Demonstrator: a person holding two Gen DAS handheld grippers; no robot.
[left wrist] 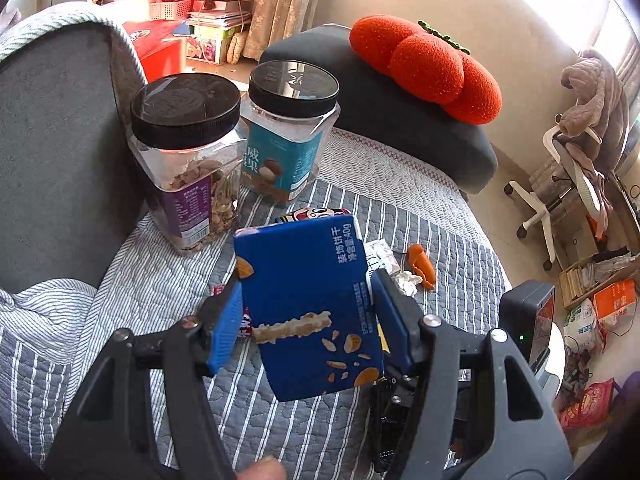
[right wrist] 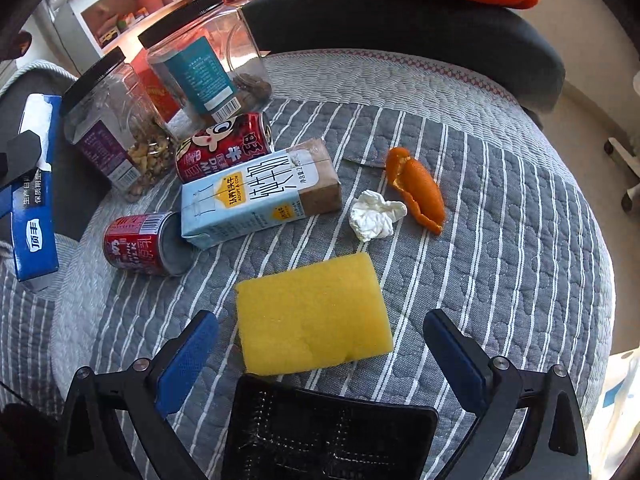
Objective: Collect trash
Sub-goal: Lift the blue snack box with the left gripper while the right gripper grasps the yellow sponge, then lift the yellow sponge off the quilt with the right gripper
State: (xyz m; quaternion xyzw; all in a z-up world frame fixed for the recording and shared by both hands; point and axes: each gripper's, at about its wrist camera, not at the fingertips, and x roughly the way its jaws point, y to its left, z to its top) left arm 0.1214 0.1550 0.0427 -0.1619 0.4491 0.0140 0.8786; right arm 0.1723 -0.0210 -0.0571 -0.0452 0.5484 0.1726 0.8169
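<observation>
My left gripper (left wrist: 306, 288) is shut on a blue biscuit box (left wrist: 304, 304), its blue pads pressing both sides and holding it off the striped quilt (left wrist: 420, 208). The same box (right wrist: 34, 216) shows at the left edge of the right wrist view. My right gripper (right wrist: 320, 320) stands open just over a yellow sponge (right wrist: 312, 312), which lies between its fingers untouched. Beyond it lie a milk carton (right wrist: 256, 196), two red cans (right wrist: 224, 146) (right wrist: 140, 244), a crumpled tissue (right wrist: 376, 214) and an orange peel (right wrist: 418, 190).
Two black-lidded snack jars (left wrist: 188, 152) (left wrist: 288, 128) stand at the back left of the quilt. An orange pumpkin cushion (left wrist: 428, 64) rests on the dark armrest (left wrist: 400, 128). On the floor to the right are an office chair (left wrist: 568, 184) and bags (left wrist: 600, 312).
</observation>
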